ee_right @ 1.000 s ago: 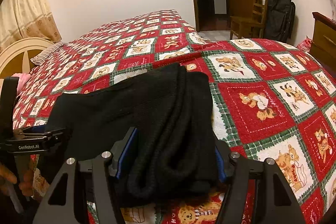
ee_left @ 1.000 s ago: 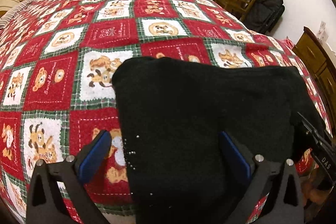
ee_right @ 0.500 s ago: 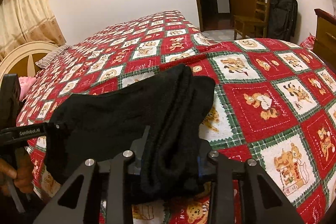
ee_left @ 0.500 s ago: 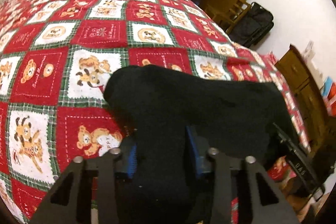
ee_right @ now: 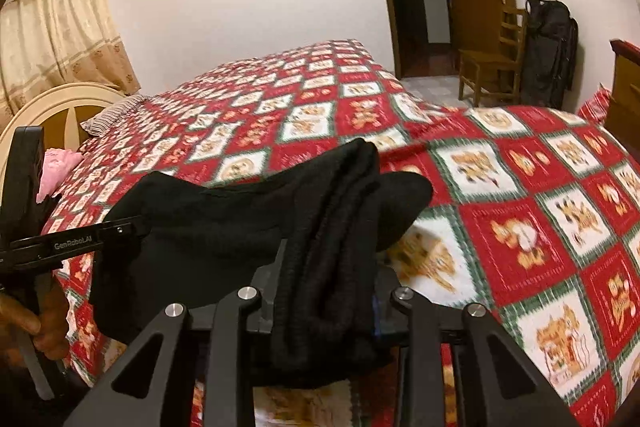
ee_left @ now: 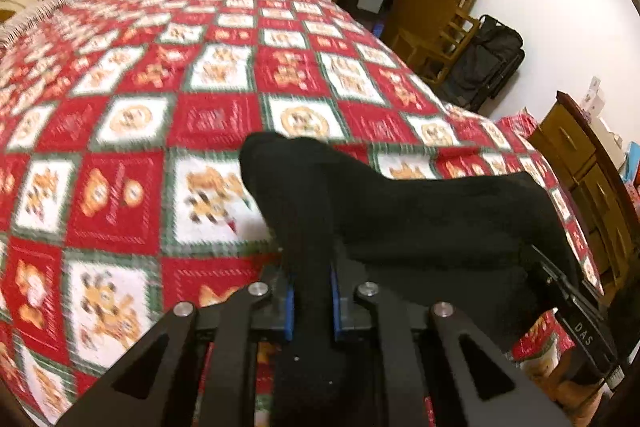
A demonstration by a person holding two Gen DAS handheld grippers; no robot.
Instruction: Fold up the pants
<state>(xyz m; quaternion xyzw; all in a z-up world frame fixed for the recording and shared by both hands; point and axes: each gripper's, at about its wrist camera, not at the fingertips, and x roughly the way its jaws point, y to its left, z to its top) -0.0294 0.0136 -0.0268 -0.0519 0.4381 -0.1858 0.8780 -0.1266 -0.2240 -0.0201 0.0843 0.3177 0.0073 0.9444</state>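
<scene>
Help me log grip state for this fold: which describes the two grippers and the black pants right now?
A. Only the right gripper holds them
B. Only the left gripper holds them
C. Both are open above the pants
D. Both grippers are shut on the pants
D: the left gripper has its blue pads pressed against a fold of the black pants, and the right gripper is likewise clamped on a bunched edge, above the quilt.

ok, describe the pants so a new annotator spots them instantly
Start at the bed with the red, white and green bear-patterned quilt. At its near edge, the pants are a bunched black garment, pinched by the left gripper and right gripper. They are the only plain black thing on that quilt.
</scene>
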